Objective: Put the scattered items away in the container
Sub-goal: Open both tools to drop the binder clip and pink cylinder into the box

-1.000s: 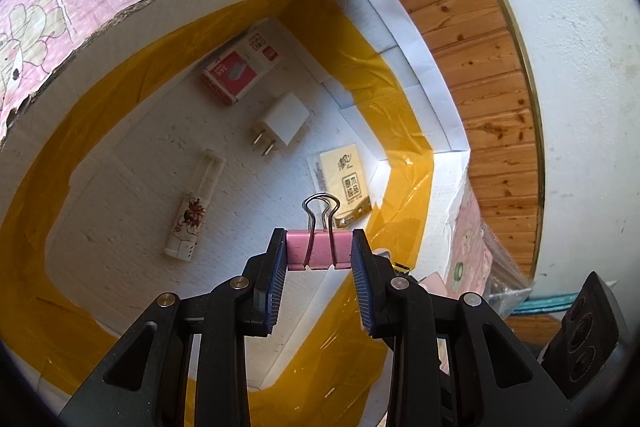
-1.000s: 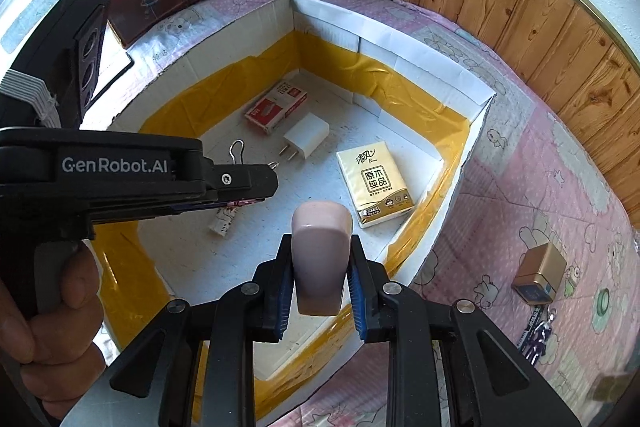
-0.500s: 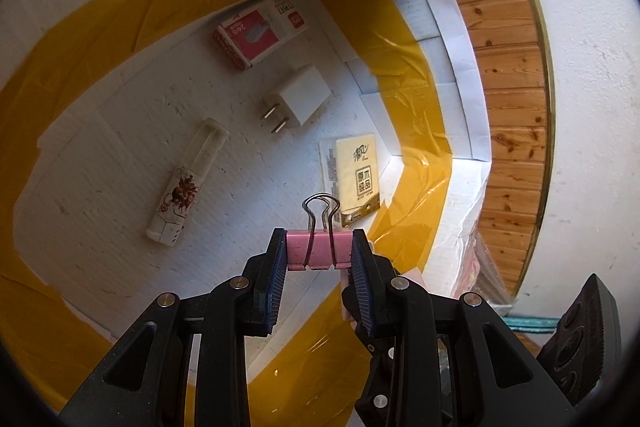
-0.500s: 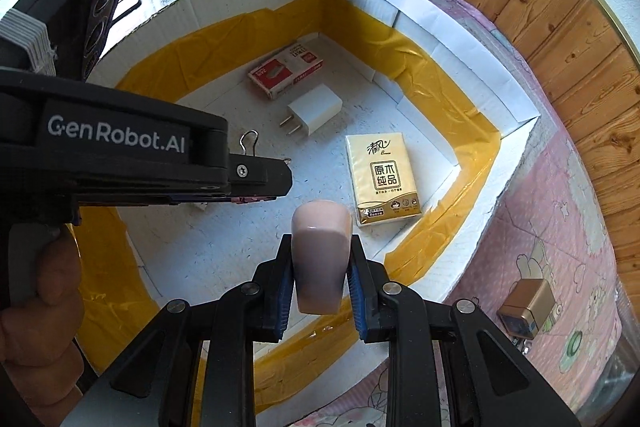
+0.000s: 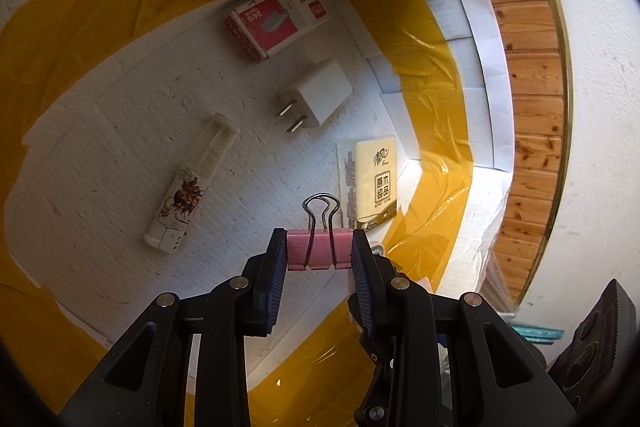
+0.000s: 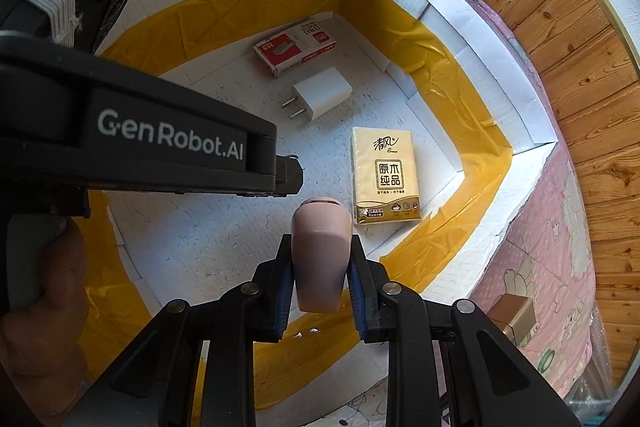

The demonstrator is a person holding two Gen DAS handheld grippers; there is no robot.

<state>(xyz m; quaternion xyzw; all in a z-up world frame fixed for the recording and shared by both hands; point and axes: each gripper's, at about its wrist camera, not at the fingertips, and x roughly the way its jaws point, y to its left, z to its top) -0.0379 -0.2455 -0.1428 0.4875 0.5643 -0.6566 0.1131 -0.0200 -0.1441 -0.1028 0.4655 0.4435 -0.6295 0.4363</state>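
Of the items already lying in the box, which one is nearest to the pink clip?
The yellow tissue pack: it lies just beyond the pink binder clip held by the left gripper.

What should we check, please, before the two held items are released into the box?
1. Left hand-held gripper shut on the pink binder clip: ok.
2. Right hand-held gripper shut on the beige oval object: ok.
3. Both items are over the white box interior, not its rim: ok.
4. Bare floor under the clip, between the floral tube and the tissue pack: ok.
5. Drop spot under the beige object is free of the tissue pack, charger and staple box: ok.
6. Height of either item above the floor: cannot tell.
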